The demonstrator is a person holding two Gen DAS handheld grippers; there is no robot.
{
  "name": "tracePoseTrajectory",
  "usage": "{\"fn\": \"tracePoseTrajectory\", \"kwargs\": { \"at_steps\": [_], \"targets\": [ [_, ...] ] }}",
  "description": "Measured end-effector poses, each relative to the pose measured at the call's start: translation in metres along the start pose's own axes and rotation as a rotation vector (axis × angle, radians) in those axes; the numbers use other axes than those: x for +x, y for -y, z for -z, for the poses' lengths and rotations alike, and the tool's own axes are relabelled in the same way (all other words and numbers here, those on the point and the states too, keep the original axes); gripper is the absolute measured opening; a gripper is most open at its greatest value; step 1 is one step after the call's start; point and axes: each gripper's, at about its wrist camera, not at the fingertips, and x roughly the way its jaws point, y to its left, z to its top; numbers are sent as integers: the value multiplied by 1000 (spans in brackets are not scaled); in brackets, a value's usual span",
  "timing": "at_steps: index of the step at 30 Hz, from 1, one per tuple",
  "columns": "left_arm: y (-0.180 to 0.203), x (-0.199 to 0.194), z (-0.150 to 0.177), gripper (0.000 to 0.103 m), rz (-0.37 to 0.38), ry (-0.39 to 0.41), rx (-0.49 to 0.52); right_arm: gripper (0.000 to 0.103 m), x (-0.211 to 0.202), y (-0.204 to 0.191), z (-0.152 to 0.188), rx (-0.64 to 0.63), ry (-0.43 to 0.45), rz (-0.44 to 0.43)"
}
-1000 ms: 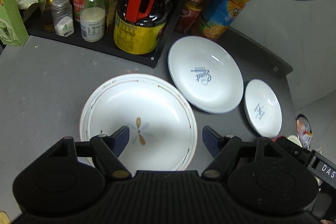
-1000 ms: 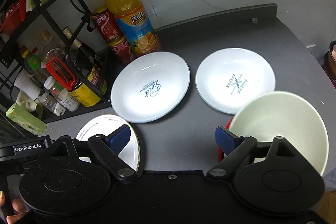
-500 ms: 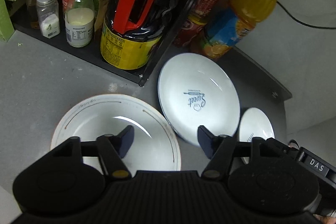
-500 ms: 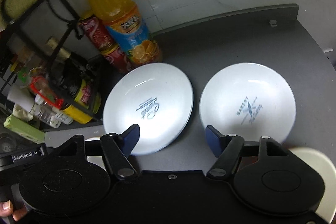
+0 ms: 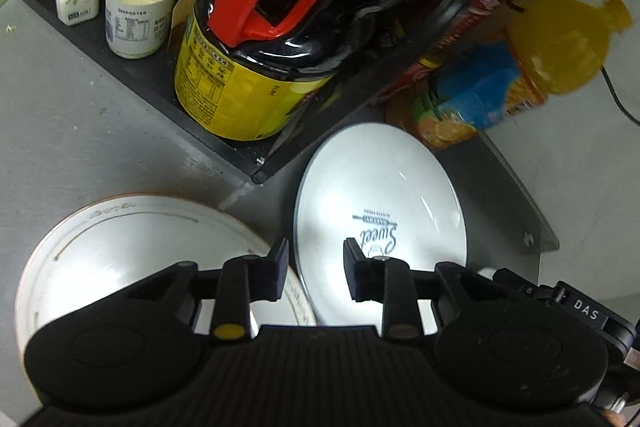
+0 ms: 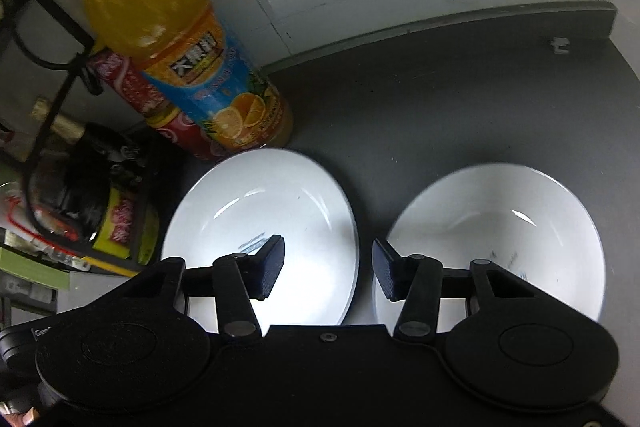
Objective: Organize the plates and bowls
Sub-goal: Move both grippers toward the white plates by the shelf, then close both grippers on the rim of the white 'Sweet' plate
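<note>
Reaching looks like the step in hand: the left hand-held gripper [image 5: 316, 257], jaws narrowed and empty, and the right hand-held gripper [image 6: 328, 257], half-open and empty, both hover at the "Sweet" plate [image 5: 384, 199], whose rim needs pinching next.

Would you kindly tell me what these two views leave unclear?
- Left wrist view: the gold-rimmed plate has its near half hidden by the left claw.
- Right wrist view: the smaller plate's print is blurred and partly behind the right claw.
- Orange drink bottle: label blurred in the left view.

Juice bottle [image 6: 180, 55] and rack [image 5: 208, 131] crowd the plates' [image 6: 272, 211] far side.
</note>
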Motion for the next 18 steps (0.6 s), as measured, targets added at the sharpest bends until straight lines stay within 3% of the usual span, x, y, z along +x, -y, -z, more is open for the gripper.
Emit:
{"fn": "tracePoseTrajectory", "kwargs": {
  "at_steps": [18],
  "targets": [
    [-16,47,-3,13,-9,13,-119,29,68,8,-21,-59,-125,0]
  ]
}}
